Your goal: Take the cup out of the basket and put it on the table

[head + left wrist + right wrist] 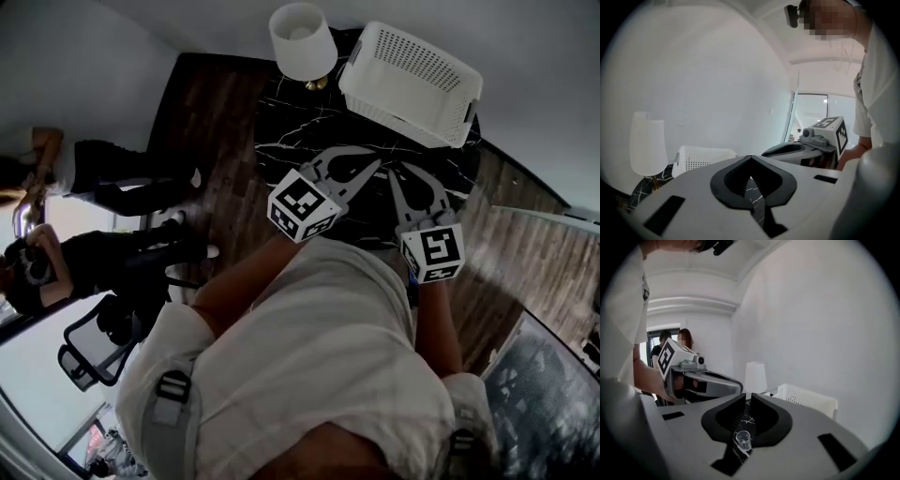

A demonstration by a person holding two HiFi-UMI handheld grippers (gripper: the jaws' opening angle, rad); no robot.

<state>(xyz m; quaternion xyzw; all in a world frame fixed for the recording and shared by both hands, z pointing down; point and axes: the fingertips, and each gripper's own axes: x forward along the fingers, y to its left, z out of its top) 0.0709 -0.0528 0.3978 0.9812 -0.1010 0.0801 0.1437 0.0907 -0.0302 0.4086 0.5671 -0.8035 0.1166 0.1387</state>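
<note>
1. Cup (743, 440), small and clear, stands upright with its mouth up on the black marbled table (300, 141); it is out of the white basket (412, 66), which sits at the table's far right edge
2. Right gripper (746, 401) hangs directly over the cup. The cup shows through the opening behind its tips, on their near side, and nothing looks pressed against it. Its jaws stand a narrow slit apart and carry nothing
3. Left gripper (750, 161) hovers just to the left with its tips met and nothing between them; only table veining shows through its slot. The right gripper is plainly the nearer to the cup
4. Placing looks done, so any coming move likely turns on the right gripper rising straight up, clear of the cup beneath it
5. Only the right gripper view shows the cup; in the head view the grippers cover that spot. The head view alone shows the basket, the lamp (302, 42) and both grippers side by side above the table; whether the basket holds anything cannot be told
</note>
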